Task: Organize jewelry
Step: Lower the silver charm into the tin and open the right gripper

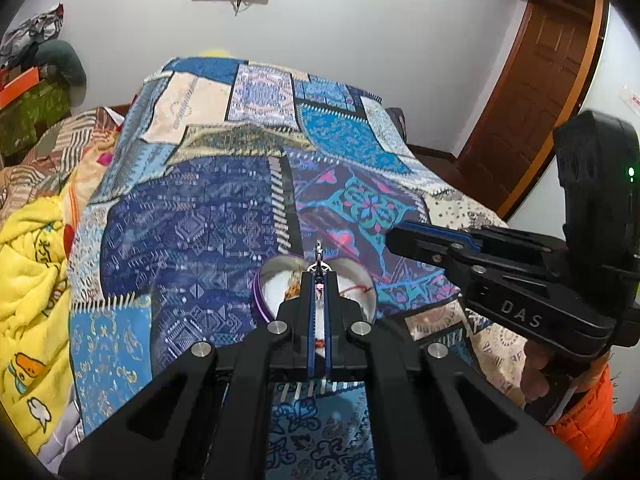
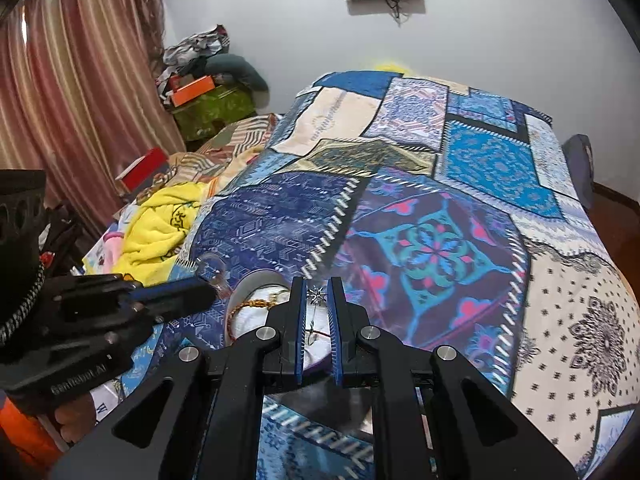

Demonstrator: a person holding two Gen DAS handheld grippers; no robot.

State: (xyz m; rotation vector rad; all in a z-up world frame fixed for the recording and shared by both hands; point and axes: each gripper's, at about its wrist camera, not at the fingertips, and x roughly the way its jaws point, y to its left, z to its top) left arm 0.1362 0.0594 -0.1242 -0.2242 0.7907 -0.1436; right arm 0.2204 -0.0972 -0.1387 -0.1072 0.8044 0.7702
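Observation:
A heart-shaped tin [image 1: 264, 276] with a purple rim and white lining lies open on the patchwork bedspread [image 1: 192, 224]. In it are a brown bead bracelet [image 2: 250, 304] and a red thread [image 1: 356, 289]. My left gripper [image 1: 319, 278] hangs over the tin, shut on a small silver star charm [image 1: 319, 267] whose clasp [image 1: 319, 249] sticks out past the tips. My right gripper [image 2: 317, 296] is also above the tin [image 2: 256, 278], shut on a silver star pendant [image 2: 318, 294] whose thin chain [image 2: 313, 325] hangs down between the fingers. Each gripper shows in the other's view: right [image 1: 394, 238], left [image 2: 210, 295].
A yellow blanket [image 1: 28, 260] is bunched at the bed's left side. A clear rounded object [image 2: 212, 270] lies by the left gripper's tips. Striped curtains [image 2: 80, 100] and a cluttered green box [image 2: 212, 110] stand to the left; a wooden door [image 1: 532, 92] is at right. An orange sleeve [image 1: 592, 412] shows.

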